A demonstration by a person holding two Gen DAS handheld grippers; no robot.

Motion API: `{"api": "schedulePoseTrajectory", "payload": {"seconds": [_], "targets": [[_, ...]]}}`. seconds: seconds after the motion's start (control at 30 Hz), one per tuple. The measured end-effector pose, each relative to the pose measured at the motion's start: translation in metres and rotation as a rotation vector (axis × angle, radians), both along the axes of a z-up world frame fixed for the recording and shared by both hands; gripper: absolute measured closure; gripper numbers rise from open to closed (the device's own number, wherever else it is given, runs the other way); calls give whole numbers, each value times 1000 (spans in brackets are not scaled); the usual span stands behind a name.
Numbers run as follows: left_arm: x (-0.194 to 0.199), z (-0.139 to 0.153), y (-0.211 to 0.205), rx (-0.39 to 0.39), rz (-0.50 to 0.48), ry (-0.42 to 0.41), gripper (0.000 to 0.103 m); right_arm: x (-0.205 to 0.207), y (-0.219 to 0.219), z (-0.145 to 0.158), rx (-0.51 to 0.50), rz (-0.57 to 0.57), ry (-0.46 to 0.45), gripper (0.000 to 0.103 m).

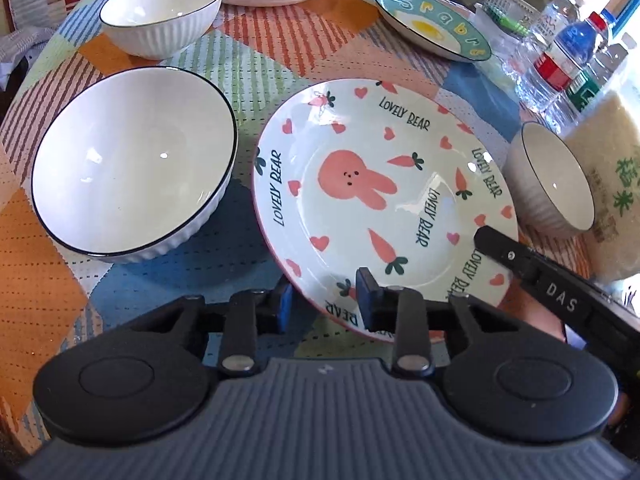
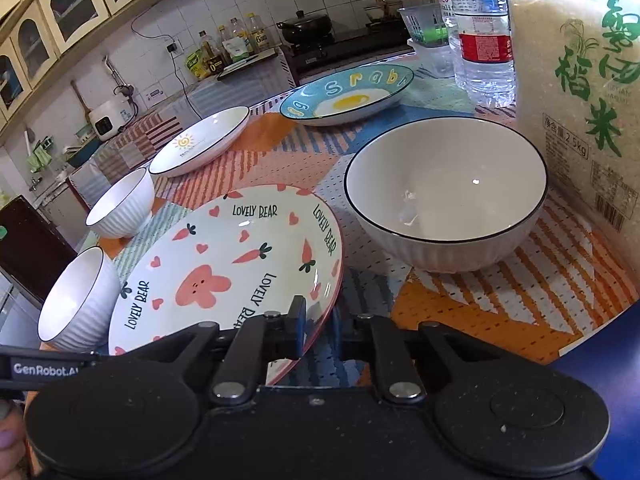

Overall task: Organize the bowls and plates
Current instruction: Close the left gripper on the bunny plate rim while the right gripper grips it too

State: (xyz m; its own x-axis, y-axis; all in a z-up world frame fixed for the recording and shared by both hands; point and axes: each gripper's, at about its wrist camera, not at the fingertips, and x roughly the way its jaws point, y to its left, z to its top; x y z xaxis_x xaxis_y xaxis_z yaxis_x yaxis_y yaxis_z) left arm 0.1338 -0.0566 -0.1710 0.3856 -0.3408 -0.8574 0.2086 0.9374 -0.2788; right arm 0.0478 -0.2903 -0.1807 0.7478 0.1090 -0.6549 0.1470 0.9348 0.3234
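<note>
hidden: rabbit plate near rim behind left gripper | cut off: rice bag top, right

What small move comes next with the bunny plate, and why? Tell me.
Probably lift the bunny plate a little, level, with both hands. The left gripper has its jaws closed on the near rim, and the right gripper clamps the rim on its side, so the plate looks secured. It sits tilted on the tablecloth, between the large bowl and another bowl, so rise before moving sideways.

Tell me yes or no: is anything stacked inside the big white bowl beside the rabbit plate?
No, the big white bowl beside the rabbit plate is empty.
</note>
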Motion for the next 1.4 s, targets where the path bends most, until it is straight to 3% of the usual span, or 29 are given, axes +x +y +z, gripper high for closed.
{"api": "schedulePoseTrajectory", "payload": {"seconds": [0.1, 0.23, 0.8, 1.17, 1.3, 1.4], "targets": [[1, -1, 1, -4, 21, -20, 72, 5, -4, -8, 73, 7, 6, 81], [-7, -1, -4, 29, 16, -87, 73, 5, 0, -10, 53, 34, -17, 81], [3, 30, -3, 88, -65, -126, 74, -1, 1, 2, 31, 70, -94, 82], [49, 52, -15, 92, -124, -100, 74, 28, 1, 17, 63, 7, -150, 82], [72, 51, -15, 94, -150, -57, 73, 38, 3, 17, 75, -34, -152, 82], [76, 57, -18, 135, -208, -100, 73, 45, 5, 16, 100, -52, -144, 81]]}}
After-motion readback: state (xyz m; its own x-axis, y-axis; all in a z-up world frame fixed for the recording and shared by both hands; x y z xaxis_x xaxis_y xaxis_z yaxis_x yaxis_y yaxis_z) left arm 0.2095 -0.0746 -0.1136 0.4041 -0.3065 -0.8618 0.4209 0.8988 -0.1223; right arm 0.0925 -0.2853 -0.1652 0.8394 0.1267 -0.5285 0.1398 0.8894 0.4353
